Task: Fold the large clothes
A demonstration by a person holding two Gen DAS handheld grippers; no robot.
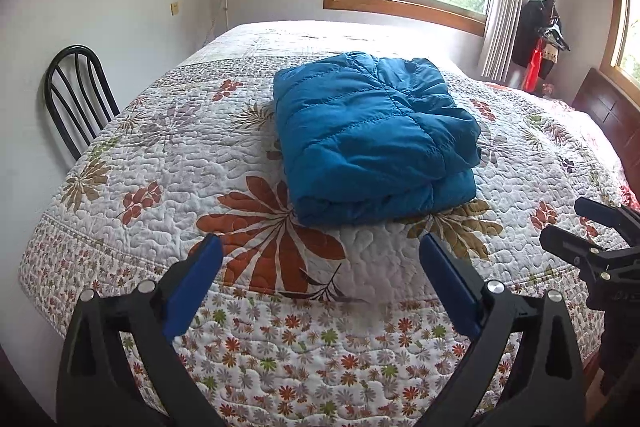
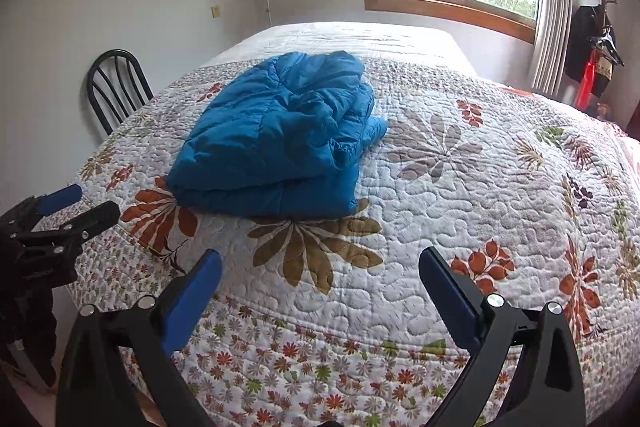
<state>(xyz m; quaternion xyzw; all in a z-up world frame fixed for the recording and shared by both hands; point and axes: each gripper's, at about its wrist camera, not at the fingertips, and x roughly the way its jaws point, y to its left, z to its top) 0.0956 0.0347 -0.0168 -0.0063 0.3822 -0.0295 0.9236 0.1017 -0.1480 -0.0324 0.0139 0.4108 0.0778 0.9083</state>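
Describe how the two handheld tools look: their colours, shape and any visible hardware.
Both tools look alike. The left tool has a black plastic frame that spreads into two angular arms, each ending in a flat blue finger pad. Round silver bolt heads sit at the joints. The right tool has the same black frame, blue pads and silver bolts. No cables, markings or sleeves show.

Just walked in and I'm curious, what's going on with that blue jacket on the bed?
A person holds a gripper in each hand. The blue jacket lies folded in a bundle on the quilt. The left gripper and right gripper are both open, empty, and back near the bed's edge, touching nothing. The fold looks done.
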